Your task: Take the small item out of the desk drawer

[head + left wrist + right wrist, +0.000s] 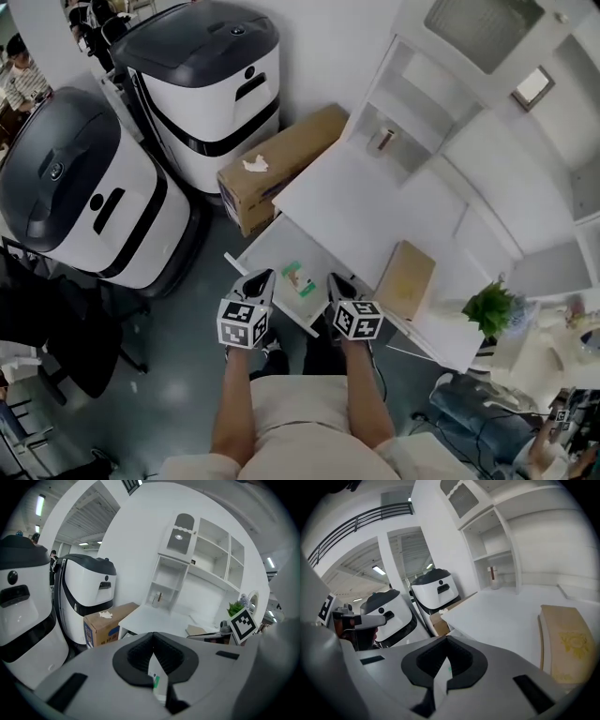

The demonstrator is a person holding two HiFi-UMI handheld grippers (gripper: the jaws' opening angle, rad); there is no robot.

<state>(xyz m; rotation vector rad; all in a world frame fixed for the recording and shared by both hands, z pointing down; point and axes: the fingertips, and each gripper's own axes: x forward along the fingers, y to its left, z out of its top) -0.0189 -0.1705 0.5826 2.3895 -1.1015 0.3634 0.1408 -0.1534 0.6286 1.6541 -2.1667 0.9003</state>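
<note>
The white desk's drawer [270, 249] stands pulled out below the desktop [366, 202]. Inside it lies a small white and green item [298, 278]. My left gripper [260, 278] hovers at the drawer's left side, jaws shut and empty. My right gripper [336, 281] is just right of the item, over the drawer's front corner, also shut and empty. In the left gripper view the item [157, 684] shows through the gap under the shut left gripper [153, 637]. The right gripper [446, 640] points over the desktop [506, 616].
Two big white and black machines [214, 84] [84, 192] stand left of the desk, with a cardboard box [281, 164] against it. On the desk are a tan book [406, 278] and a potted plant [489, 307]. A small bottle [384, 139] stands in the shelf unit.
</note>
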